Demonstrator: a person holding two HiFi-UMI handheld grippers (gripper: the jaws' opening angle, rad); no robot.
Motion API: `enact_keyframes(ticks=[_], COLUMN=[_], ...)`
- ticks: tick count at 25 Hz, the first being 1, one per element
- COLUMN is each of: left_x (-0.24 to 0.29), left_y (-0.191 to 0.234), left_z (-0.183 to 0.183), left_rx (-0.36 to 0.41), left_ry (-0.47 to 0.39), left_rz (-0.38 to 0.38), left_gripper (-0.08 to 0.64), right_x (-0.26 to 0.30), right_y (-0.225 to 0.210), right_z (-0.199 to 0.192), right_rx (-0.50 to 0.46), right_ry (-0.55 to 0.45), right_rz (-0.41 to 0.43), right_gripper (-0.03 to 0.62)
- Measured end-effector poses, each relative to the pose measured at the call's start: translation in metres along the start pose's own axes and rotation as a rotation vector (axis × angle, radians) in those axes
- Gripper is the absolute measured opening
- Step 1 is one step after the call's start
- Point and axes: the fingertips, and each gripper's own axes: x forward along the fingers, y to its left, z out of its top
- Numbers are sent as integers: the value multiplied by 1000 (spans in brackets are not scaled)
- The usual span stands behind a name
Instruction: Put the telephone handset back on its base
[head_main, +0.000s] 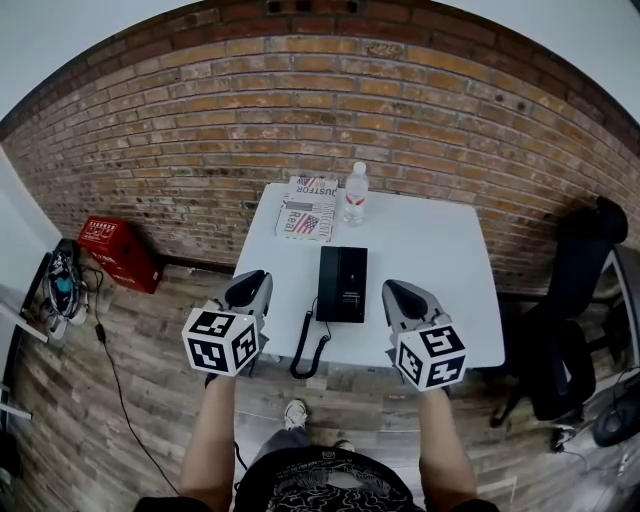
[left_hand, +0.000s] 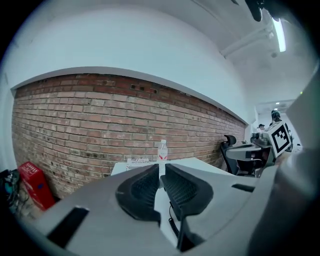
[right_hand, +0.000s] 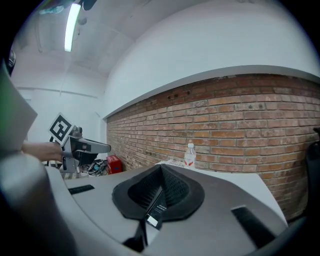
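Observation:
A black telephone (head_main: 342, 283) lies flat in the middle of the white table (head_main: 430, 250), and its coiled cord (head_main: 310, 345) hangs over the front edge. I cannot make out the handset apart from the base. My left gripper (head_main: 250, 284) hovers at the table's front edge, left of the phone. In the left gripper view its jaws (left_hand: 160, 171) stand a narrow slit apart with nothing between them. My right gripper (head_main: 398, 291) hovers right of the phone, its jaws (right_hand: 161, 169) closed tip to tip and empty. A sliver of the phone (right_hand: 155, 210) shows below them.
A clear water bottle (head_main: 355, 192) and a folded newspaper (head_main: 307, 215) sit at the table's far edge by the brick wall. A red box (head_main: 118, 252) lies on the floor at the left. A black office chair (head_main: 575, 310) stands to the right.

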Motion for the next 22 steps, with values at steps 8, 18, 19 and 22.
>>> enact_keyframes(ticks=[8, 18, 19, 22], left_x=[-6, -7, -7, -7], left_y=[-3, -4, -4, -4], left_z=[6, 8, 8, 7], left_rx=[29, 37, 36, 36], left_ry=[-29, -31, -31, -29], left_rz=[33, 49, 49, 48], left_gripper=[18, 9, 9, 9], right_x=[-6, -9, -9, -9], right_y=[-2, -4, -4, -4], right_z=[2, 3, 3, 2], right_rx=[-9, -12, -12, -12], right_ry=[-4, -7, -7, -7], right_rz=[-2, -9, -9, -9], right_gripper=[0, 0, 0, 0])
